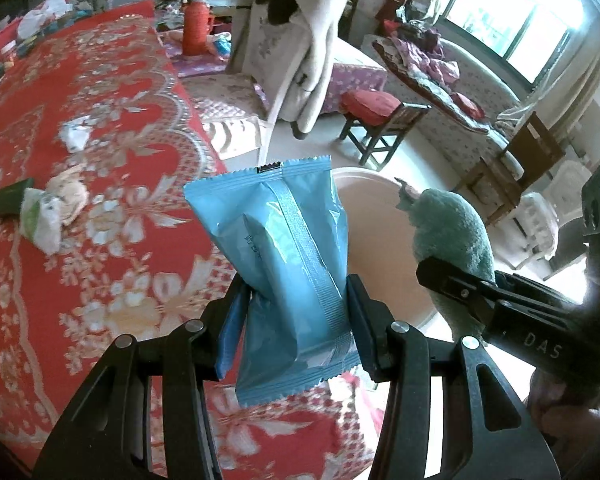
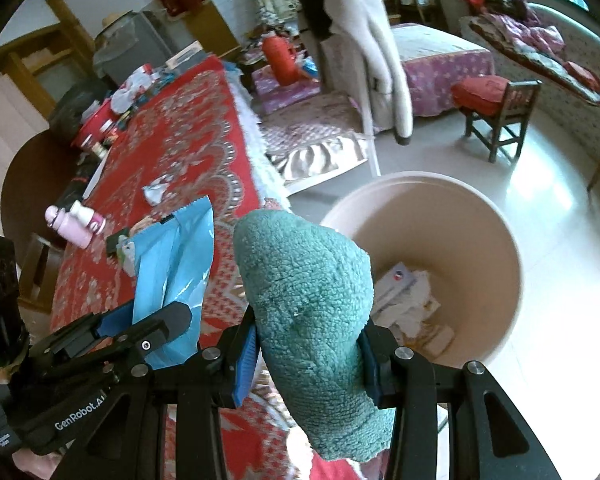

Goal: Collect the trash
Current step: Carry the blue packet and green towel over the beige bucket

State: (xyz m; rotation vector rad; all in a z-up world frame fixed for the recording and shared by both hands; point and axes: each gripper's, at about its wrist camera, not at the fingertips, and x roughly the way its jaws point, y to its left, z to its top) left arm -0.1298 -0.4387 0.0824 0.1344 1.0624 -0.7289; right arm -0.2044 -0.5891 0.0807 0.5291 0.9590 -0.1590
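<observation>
Here the red floral-patterned cloth-covered surface [image 1: 100,128] filled the left of both views, with scraps left on it: a crumpled white paper scrap [image 1: 75,136], a pale crumpled wad beside a green-and-white wrapper [image 1: 44,216], and two small pink bottles [image 2: 78,220] lying near its far edge. Beside the surface, on the pale tiled floor, stood the round beige plastic bin [image 2: 496,240], already holding white crumpled papers and packets [image 2: 412,300] at its bottom. The right tool [image 2: 308,354] pinched a fuzzy teal cloth piece [image 2: 308,280] between its blue pads, the cloth standing up above the jaws and hanging below them, its top close to the bin's near rim in the right wrist view. The left tool [image 1: 298,314] gripped a light blue sealed plastic wrapper [image 1: 276,240] across its lower part, the wrapper upright and overlapping the bin's rim in the left wrist view. Both pieces were held in the air, neither yet over the bin's open mouth as far as could be judged. The step in hand appeared to be the carry from surface to bin. The next move would call for bringing each tool over the opening, then spreading the jaws so the pieces drop inside and clear the rim; the light wrapper could flutter or cling, so a release low over the mouth looked wiser.
</observation>
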